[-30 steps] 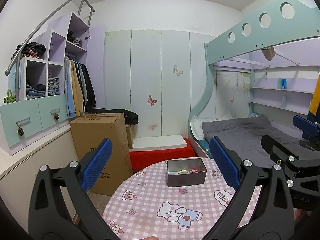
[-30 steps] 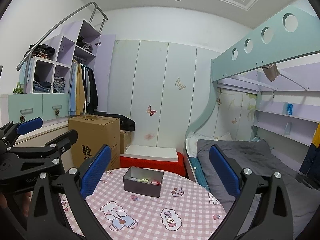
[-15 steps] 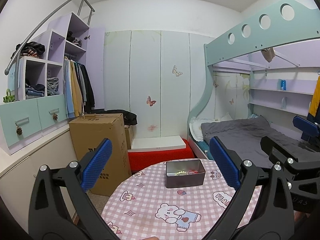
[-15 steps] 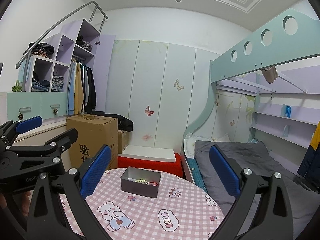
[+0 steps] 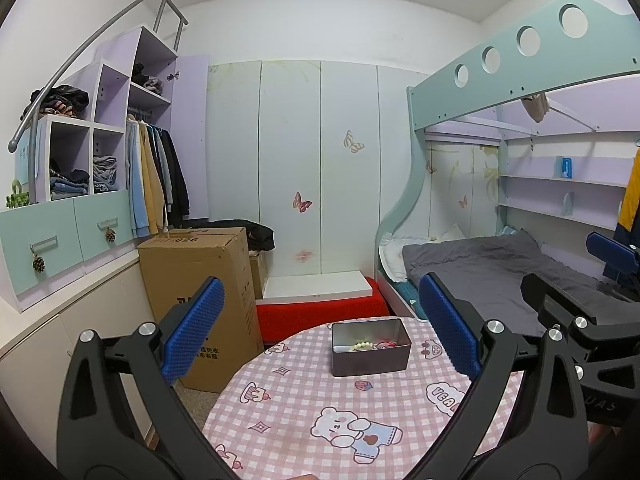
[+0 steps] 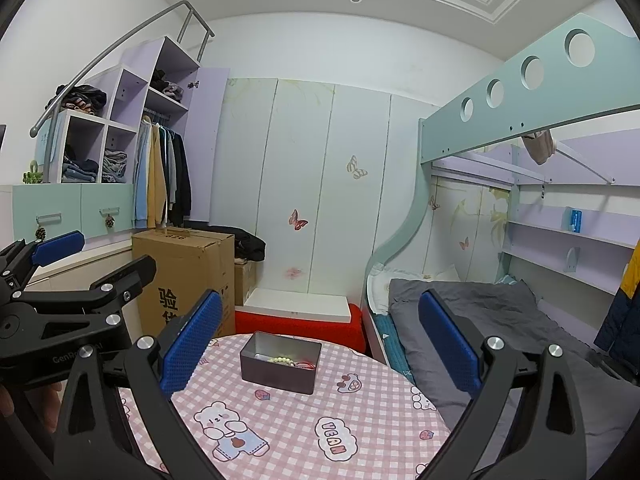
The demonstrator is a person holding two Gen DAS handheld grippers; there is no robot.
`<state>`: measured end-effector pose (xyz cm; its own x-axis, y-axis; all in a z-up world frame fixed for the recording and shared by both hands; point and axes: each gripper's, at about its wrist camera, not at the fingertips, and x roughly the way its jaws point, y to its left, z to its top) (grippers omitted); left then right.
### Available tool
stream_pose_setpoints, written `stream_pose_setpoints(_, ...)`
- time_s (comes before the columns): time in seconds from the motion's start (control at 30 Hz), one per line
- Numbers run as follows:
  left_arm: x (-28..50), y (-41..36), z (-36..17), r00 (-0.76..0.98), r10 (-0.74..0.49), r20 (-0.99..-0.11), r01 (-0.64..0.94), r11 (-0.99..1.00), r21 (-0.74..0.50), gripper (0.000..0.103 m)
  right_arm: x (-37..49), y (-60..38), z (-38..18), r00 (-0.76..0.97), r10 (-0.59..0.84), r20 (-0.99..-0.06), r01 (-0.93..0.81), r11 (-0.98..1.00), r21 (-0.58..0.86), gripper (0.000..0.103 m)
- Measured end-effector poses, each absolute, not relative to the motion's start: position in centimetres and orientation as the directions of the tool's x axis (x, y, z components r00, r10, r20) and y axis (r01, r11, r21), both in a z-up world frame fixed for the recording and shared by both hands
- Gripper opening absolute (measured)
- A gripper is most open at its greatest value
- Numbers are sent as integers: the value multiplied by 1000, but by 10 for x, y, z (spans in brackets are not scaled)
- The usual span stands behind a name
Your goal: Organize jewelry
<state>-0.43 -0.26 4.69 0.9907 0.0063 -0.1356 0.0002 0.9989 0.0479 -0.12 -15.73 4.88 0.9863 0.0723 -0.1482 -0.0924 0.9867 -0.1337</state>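
On the far side of the pink checked table (image 5: pixel 304 400) sits the tin (image 5: pixel 370 346) holding the beads (image 5: pixel 362 346), both grippers, left gripper (image 5: pixel 320 336) and right gripper (image 6: pixel 320 340), hovering short of it, jaws spread and empty, seemingly ready to reach in

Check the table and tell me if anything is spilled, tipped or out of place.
Nothing stands out. The tin sits upright on the table, with the beads and a red piece inside it. No jewelry lies loose on the cloth in view. Both claws, left and right, are open and empty.
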Motion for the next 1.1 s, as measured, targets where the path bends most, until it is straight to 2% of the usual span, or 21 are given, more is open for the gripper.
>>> stream_pose_setpoints(1.1, 0, 1, 39, 990, 8, -138, 0, 998, 58, 96, 4, -154, 41, 983, 63, -172, -86, 988, -126, 95)
